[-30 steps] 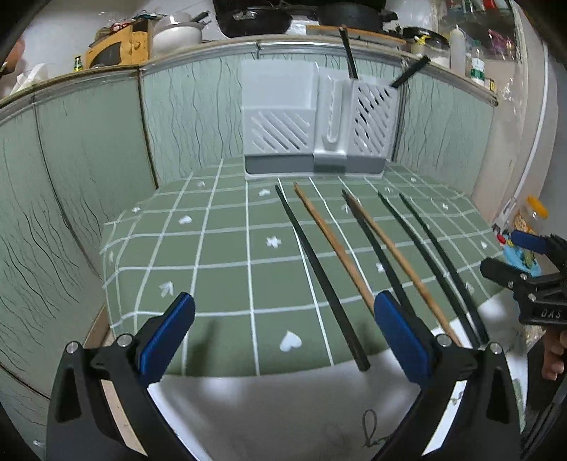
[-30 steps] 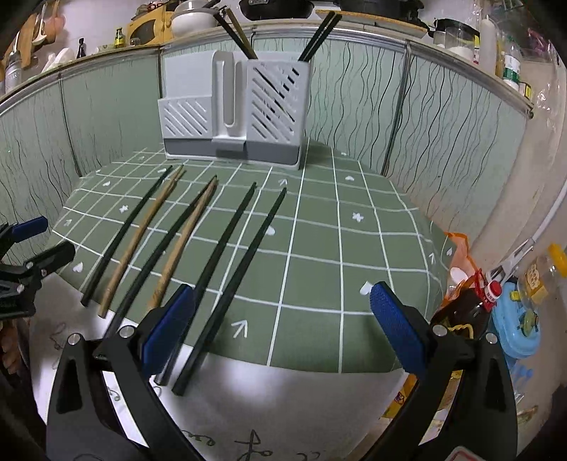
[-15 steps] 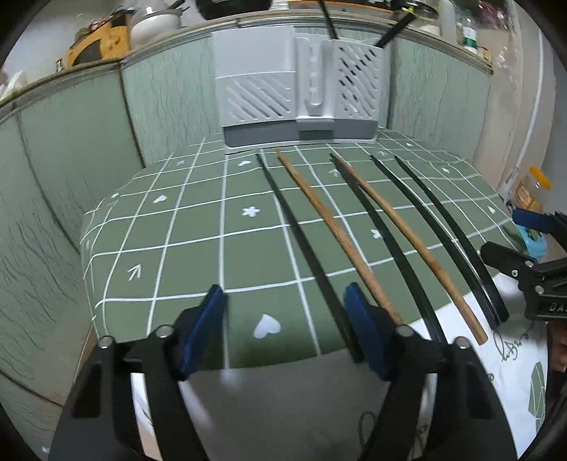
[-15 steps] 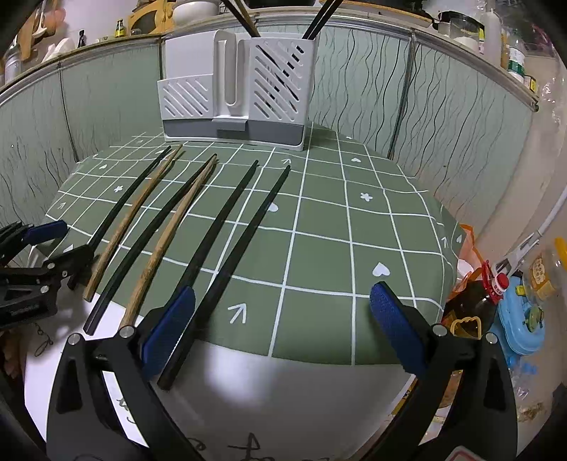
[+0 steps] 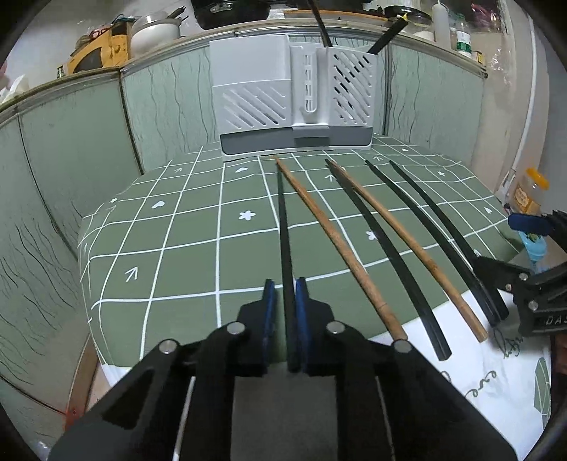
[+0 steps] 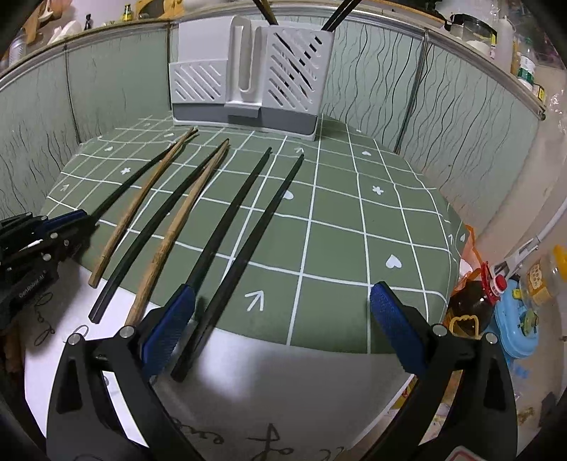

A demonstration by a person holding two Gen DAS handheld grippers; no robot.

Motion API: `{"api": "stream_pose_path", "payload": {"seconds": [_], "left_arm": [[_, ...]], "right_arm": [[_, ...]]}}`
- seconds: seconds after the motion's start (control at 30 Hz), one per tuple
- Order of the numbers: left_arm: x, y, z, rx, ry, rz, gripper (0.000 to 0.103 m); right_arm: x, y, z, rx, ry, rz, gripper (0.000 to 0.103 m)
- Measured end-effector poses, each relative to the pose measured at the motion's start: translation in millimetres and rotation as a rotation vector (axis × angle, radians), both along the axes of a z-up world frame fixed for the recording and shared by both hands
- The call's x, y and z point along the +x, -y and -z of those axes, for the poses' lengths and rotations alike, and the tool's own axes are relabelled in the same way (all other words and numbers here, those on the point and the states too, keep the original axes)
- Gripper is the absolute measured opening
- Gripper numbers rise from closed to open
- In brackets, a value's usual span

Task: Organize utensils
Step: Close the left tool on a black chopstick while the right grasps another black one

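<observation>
Green checked tablecloth point(image 5: 184, 248) bearing six chopsticks laid side by side, running from the lower edge of the cloth toward a grey-and-white slotted utensil holder point(image 5: 294, 92) at upper centre, which stands against a green panelled backsplash point(image 5: 71, 149). The holder's tall right compartment already contains dark chopsticks projecting above its rim. Pots, bottles and jars line the ledge point(image 5: 156, 28) along the top of the frame. In the right wrist view, a dark bottle point(image 6: 467, 305) and a blue container point(image 6: 514, 326) stand off the table at lower right.

From left to right in the left wrist view: leftmost black chopstick point(image 5: 283, 227), a brown wooden chopstick point(image 5: 329, 234), a black one, a second brown one, and two more black ones at the right. All are slender and straight; nothing lies across them.

Left gripper point(image 5: 283, 312), lower centre: blue pads brought together on the near end of the leftmost black chopstick, which still lies on the cloth. Right gripper point(image 6: 280, 319), lower centre of its view: jaws spread wide, nothing gripped, its left pad just beside the near ends of the two rightmost black chopsticks point(image 6: 244, 234).
</observation>
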State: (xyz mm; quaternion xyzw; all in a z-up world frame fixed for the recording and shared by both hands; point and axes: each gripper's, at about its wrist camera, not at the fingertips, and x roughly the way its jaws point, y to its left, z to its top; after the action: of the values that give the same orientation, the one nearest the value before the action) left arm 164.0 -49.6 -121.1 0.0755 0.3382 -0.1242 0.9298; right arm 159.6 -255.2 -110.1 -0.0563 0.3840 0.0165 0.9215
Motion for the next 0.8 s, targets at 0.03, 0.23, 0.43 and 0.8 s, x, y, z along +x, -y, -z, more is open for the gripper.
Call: {"api": "stream_pose_path", "payload": {"seconds": [0.03,0.23,0.43,0.8], "left_arm": [[0.0,-0.3,0.1,0.003,0.002,-0.004,0.007],[1.6,-1.9,0.2,-0.002,0.002,-0.007,0.006],[1.2,-0.9,0.3,-0.001,0.005,-0.011,0.006],[2.3,-4.5,0.5,-0.034,-0.005,-0.028,0.006]], "right_arm": [[0.9,-1.8,0.3,-0.008,-0.007,0.011,0.095],[0.7,-4.6,3.7,0.026,-0.035,0.069,0.075],[-8.8,-2.6,5.7,0.080,-0.010,0.119,0.056],[-22.7,1.1,7.9,0.182,0.043,0.169,0.006]]}}
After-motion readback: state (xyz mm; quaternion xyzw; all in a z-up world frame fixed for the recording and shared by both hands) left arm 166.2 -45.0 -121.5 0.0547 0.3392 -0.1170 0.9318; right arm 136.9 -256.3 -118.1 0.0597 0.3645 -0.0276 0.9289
